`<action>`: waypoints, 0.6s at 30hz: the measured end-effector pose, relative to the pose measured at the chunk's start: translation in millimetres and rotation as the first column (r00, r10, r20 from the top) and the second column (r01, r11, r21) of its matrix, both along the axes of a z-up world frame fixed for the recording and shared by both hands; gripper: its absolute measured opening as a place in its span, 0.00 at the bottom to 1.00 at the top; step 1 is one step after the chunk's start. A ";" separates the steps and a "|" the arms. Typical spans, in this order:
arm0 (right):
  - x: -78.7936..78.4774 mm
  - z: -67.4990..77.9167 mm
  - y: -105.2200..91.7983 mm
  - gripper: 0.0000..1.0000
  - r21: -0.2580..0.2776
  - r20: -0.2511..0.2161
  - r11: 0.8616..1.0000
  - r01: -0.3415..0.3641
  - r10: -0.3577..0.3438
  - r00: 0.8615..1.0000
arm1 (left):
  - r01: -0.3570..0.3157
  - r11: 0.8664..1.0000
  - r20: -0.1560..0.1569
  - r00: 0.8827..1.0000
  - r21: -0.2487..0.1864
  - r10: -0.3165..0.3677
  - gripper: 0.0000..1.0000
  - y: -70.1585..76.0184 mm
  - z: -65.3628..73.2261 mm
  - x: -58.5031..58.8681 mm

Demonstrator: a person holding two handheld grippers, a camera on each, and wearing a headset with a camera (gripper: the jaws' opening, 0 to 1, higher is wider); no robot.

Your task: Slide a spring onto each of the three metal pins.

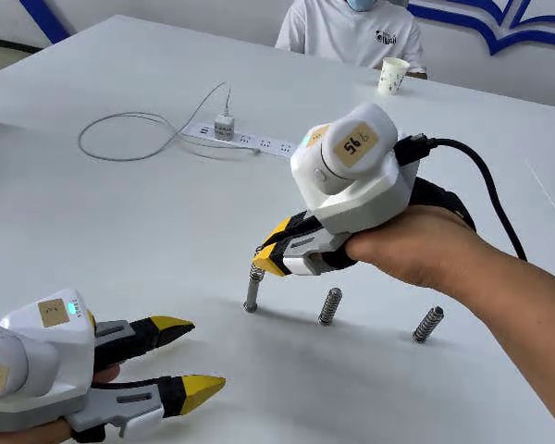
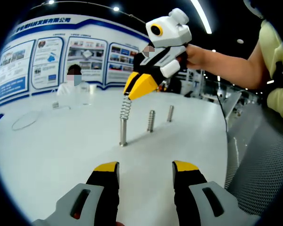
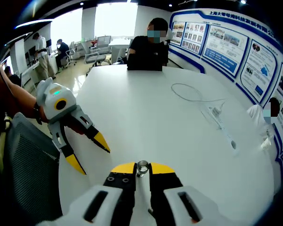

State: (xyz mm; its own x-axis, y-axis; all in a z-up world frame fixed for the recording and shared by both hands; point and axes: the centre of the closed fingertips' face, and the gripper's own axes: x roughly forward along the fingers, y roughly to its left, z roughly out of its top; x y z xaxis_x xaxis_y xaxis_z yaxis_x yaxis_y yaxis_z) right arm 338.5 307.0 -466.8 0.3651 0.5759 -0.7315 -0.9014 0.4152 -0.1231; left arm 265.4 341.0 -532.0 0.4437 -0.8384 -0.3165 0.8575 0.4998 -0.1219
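**Pins.** Three pins stand upright in one row on the white worktop (image 1: 120, 231). There are three springs, one per pin.

**Left pin** (image 1: 251, 298). The lower shaft is bare. Its spring (image 2: 126, 107) sits over the pin top, with the lower end around the shaft and the upper end clamped in the right tool (image 1: 262, 262). The right tool's jaws are together on this spring. In the right gripper view the spring's round end shows between the yellow tips.

**Middle pin** (image 1: 329, 306) and **right pin** (image 1: 427, 324). Each carries one spring, which appears to reach down to the worktop, though the coils are small in the head view. Both stand apart from the tools.

**Left tool** (image 1: 203, 353). The jaws are apart and empty. The tool is held low over the worktop, near the left pin but apart from it, with its tips pointing toward the row.

**Other items, well apart from the pins.**
- One power strip (image 1: 250, 141)
- One charger (image 1: 225, 126), plugged into the strip
- One looped cable (image 1: 80, 141)
- One paper cup (image 1: 392, 76)

One person (image 1: 351, 32) sits at the far edge.
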 end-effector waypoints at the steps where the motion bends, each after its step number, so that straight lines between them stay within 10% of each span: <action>1: 0.2 -0.2 0.2 0.12 0.000 -0.001 1.000 0.000 0.000 1.000 | 0.000 1.000 0.001 1.000 0.001 0.000 0.46 0.2 0.2 0.3; 18: 0.3 -3.7 2.2 0.12 -0.002 -0.010 1.000 -0.005 0.005 1.000 | -0.005 1.000 -0.002 1.000 0.003 0.005 0.46 3.9 -1.3 0.8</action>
